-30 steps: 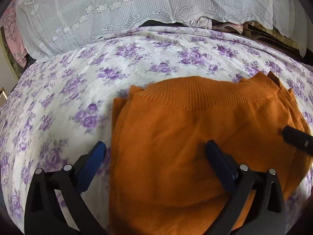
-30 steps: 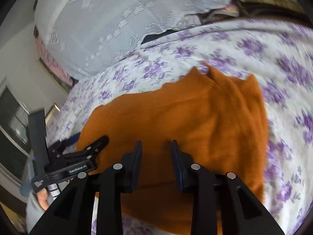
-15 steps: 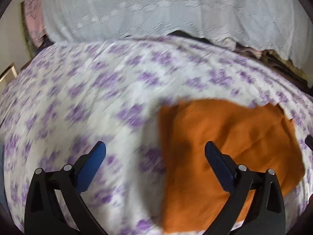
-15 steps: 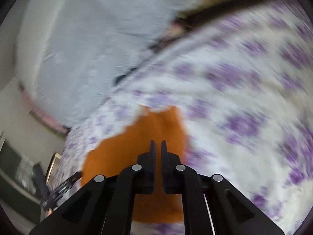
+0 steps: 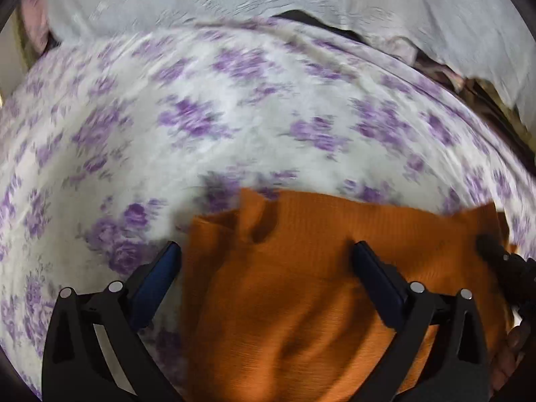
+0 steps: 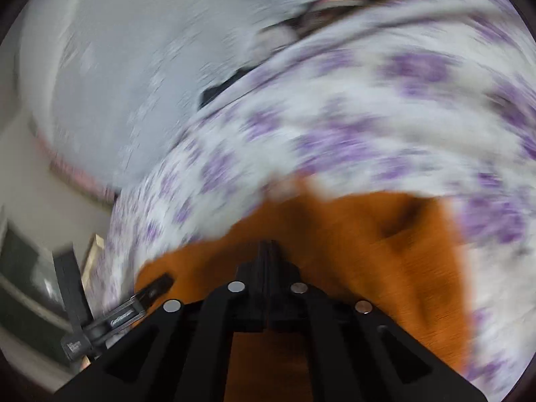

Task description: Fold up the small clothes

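Meanwhile the orange sweater (image 5: 301, 288) lay on the flowered sheet (image 5: 234, 117), under the left gripper (image 5: 264, 261), whose fingers were spread wide, while the right gripper (image 6: 267, 251) was pressed together over it

No lettering can be read: the pale print on the side of the left gripper (image 6: 134, 308), seen in the right wrist view, is smeared beyond reading.
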Tool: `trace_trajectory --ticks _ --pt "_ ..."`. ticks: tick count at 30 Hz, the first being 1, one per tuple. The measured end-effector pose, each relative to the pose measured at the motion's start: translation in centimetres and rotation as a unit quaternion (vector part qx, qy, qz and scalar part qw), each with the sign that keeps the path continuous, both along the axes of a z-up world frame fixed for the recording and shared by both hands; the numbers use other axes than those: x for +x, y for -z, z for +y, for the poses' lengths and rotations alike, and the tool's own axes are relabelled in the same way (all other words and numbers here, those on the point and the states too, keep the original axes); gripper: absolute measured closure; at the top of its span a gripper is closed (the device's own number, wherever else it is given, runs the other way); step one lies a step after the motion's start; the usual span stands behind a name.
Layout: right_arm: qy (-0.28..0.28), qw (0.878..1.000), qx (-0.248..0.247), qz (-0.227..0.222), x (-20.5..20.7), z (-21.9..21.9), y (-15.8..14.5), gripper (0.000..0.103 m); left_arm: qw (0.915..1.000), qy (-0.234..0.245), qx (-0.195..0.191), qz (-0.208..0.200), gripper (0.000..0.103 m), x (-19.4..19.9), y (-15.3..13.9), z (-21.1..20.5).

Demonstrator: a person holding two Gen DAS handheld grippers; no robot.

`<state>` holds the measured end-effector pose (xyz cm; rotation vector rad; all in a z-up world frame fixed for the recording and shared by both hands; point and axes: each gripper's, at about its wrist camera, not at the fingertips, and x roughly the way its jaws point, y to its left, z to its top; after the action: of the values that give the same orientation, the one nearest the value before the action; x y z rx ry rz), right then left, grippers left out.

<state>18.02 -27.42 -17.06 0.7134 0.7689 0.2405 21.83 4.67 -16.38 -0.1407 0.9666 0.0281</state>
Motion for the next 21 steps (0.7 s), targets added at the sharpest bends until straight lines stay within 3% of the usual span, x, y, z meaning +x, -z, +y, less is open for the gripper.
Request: trace_trajectory --ticks 2,5,7,10,12,14,16,17,19,21 --pt "0.032 0.999 -0.005 -0.003 -0.8 -2.0 0.2 0.103 0.9999 -0.003 -0.010 0.002 0.004 0.0 0.1 0.8" --pt "0.052 0.998 0.040 0.000 -1.4 -3.6 0.9 0.103 0.9998 -0.015 0.008 -0.011 0.004 -0.5 -0.3 0.9" --pt "0.049 0.998 0.021 -0.022 -1.4 -2.5 -0.4 0.098 0.9992 -0.015 0.014 -0.034 0.004 -1.1 -1.3 0.6" --pt "-0.030 0.996 -0.016 -0.078 -1.3 2.3 -3.7 0.096 0.9958 0.026 0.020 -0.086 0.005 -1.8 -3.6 -1.7" --pt "-0.084 0.993 -0.035 -0.076 -0.7 6.0 -4.3 0.086 0.9941 0.044 0.048 -0.087 0.005 -1.4 -3.6 -3.5" --pt "-0.109 0.992 -0.042 -0.051 0.7 8.2 -3.2 0.079 0.9933 0.041 0.089 -0.061 0.005 -0.5 -2.1 -4.8" --pt "-0.119 0.992 -0.032 -0.006 2.4 8.7 -0.6 0.083 0.9956 0.035 0.082 -0.029 0.004 0.3 -0.6 -4.3" --pt "-0.112 0.993 -0.027 0.004 2.9 8.1 0.2 0.103 0.9971 0.031 0.065 -0.025 0.004 0.3 -0.6 -3.7" --pt "-0.069 0.998 0.004 0.004 2.9 5.2 0.2 0.103 0.9977 0.007 0.065 -0.019 0.004 0.5 -0.5 -2.6" --pt "-0.017 0.999 -0.030 -0.001 2.3 3.1 -0.2 0.103 0.9984 -0.007 0.055 -0.011 0.004 0.5 -0.2 -1.6"
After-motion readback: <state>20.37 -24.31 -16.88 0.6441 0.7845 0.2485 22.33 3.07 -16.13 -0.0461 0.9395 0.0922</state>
